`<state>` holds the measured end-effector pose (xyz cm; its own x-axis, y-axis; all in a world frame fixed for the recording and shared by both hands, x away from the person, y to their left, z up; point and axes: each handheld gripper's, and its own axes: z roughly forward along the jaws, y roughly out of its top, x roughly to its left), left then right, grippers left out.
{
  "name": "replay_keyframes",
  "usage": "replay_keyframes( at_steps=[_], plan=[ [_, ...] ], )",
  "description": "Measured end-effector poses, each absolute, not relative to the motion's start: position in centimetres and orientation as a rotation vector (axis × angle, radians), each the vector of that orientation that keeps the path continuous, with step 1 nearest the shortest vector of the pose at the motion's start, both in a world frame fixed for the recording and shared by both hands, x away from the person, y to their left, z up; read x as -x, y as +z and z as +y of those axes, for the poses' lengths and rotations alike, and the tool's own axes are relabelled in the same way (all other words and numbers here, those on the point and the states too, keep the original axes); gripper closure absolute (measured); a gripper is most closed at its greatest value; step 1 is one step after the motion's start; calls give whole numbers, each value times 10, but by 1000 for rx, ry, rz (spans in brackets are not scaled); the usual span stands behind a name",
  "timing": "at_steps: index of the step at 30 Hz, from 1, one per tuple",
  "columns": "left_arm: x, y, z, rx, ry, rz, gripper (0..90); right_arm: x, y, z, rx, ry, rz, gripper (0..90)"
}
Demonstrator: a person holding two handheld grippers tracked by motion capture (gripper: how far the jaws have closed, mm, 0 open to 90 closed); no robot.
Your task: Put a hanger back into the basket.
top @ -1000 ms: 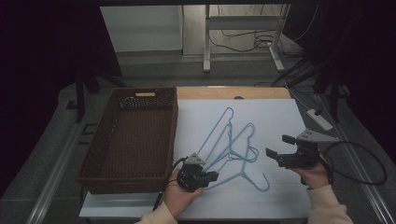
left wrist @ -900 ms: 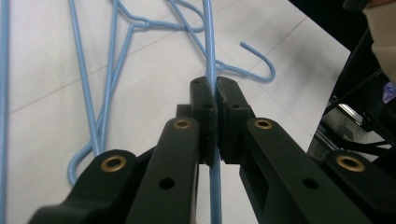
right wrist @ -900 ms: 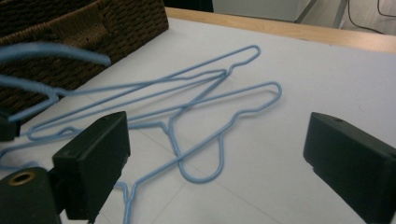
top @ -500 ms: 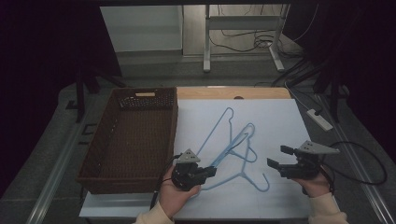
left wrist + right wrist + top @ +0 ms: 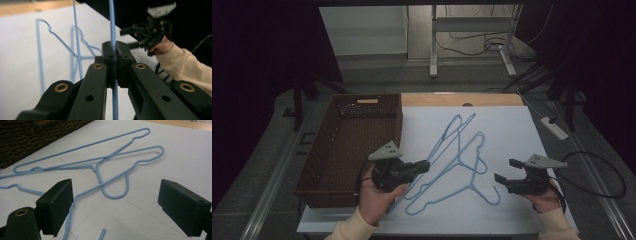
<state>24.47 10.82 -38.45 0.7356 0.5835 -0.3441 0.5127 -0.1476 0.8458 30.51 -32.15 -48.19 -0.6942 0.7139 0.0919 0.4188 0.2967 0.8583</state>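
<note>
A table (image 5: 512, 125) covered with a white sheet sits under dim light, with a bare wooden strip along its far edge. At its left edge lies a large dark brown woven basket (image 5: 349, 145), rectangular, with a handle cut-out in its far wall.

On the white sheet, just right of the basket, lie thin light-blue wire hangers (image 5: 457, 160), overlapping one another. Their long straight bars run diagonally from near left to far right, and their shoulders have small notched bends. One hook curls in a U near the middle of the sheet; another curls toward the near right. No writing or labels can be read anywhere.

The left hand-held gripper (image 5: 421, 166) is held low at the near left of the sheet, beside the basket, pointing right. Its black jaws are pressed together, pinching one hanger's wire bar, which runs straight up between the pads in the left gripper view.

The right hand-held gripper (image 5: 507, 171) is held at the near right, pointing left toward the hangers, its jaws spread wide with nothing between them. A cream sleeve (image 5: 557, 222) covers each wrist.
</note>
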Motion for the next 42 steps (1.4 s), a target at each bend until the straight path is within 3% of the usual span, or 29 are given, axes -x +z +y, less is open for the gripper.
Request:
replay_keyframes(
  at_steps=[18,34,42],
  plan=[
    [-275,-347,211,-1740,209,943,870,-304,-481,-323,-1034,1351,2235,161],
    [-295,-381,286,-1772,216,1040,870,-304,-483,-320,-1044,1346,2271,162],
    [-297,-404,312,-1795,148,1084,870,-304,-485,-318,-1047,1338,2281,161]
  ],
)
